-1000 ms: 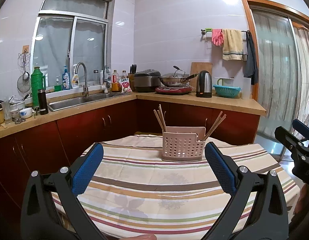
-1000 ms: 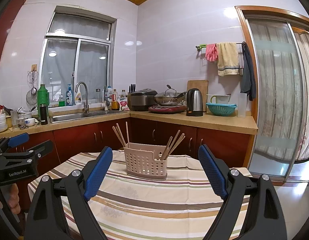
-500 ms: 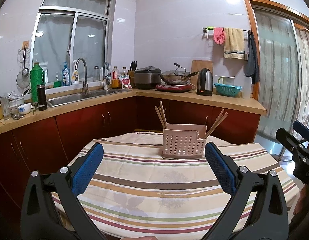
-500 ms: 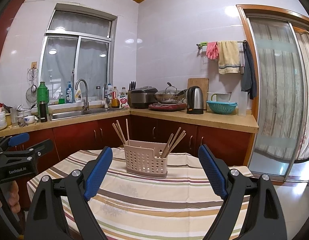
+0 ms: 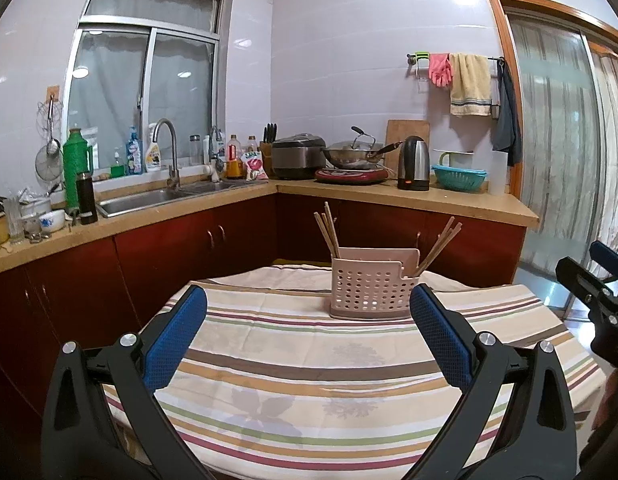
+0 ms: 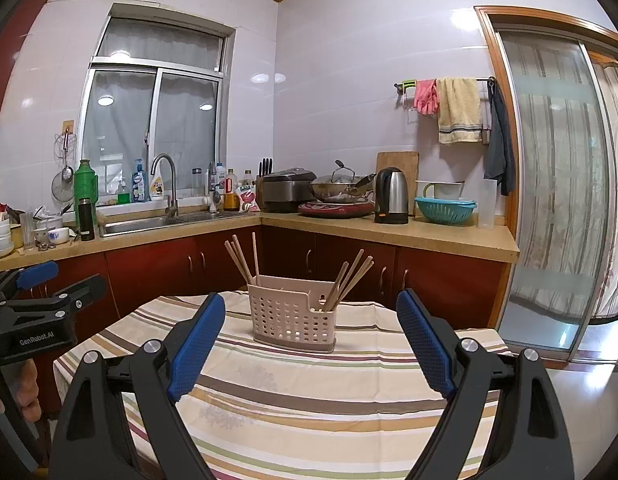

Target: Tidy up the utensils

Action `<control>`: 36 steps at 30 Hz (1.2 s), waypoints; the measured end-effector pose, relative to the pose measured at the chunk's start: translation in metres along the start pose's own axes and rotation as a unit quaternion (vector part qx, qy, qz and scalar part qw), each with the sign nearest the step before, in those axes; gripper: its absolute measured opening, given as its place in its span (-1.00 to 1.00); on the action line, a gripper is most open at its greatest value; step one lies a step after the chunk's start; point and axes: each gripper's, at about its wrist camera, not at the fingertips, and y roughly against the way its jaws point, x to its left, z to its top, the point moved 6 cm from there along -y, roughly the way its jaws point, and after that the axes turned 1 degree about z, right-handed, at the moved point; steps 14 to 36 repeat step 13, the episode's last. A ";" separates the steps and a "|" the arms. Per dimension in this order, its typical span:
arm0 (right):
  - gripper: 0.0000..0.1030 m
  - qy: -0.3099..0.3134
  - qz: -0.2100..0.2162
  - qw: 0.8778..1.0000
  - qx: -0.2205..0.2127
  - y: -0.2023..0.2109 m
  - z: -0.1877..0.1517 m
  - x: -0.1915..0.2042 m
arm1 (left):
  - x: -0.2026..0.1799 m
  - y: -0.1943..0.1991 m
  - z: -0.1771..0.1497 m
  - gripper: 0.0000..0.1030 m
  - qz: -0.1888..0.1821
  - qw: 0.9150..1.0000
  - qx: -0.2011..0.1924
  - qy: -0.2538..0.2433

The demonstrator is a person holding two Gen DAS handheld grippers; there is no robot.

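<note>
A pink perforated utensil holder [image 5: 371, 290] stands upright near the far edge of the striped tablecloth [image 5: 309, 368]; it also shows in the right wrist view [image 6: 293, 314]. Wooden chopsticks lean out of its left compartment [image 5: 327, 230] and its right compartment [image 5: 439, 244]; in the right wrist view they show at the left [image 6: 243, 258] and right [image 6: 349, 280]. My left gripper [image 5: 308, 312] is open and empty, held back from the holder above the table. My right gripper [image 6: 311, 318] is open and empty too, facing the holder from the right.
The table is round, with its cloth edge falling off at the sides [image 6: 69, 360]. Behind it run red cabinets and a wooden countertop [image 5: 409, 200] with a sink [image 5: 149, 198], rice cooker, wok and kettle [image 5: 413, 164]. A sliding glass door [image 6: 549, 200] is on the right.
Both grippers have drifted a little; the holder sits slightly lower and nearer in both views. Both stay open and empty.
</note>
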 end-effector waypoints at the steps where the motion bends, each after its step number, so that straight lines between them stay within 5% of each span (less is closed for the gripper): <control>1: 0.65 0.000 0.000 1.000 0.000 0.000 0.000 0.000 | 0.000 -0.001 -0.001 0.92 -0.001 1.000 0.004 -0.003; 13: 0.65 -0.007 -0.007 1.000 0.022 -0.018 -0.014 -0.013 | 0.008 -0.041 -0.018 0.92 0.010 0.999 0.047 0.000; 36: 0.65 -0.007 -0.007 1.000 0.022 -0.018 -0.014 -0.013 | 0.008 -0.041 -0.018 0.92 0.010 0.999 0.047 0.000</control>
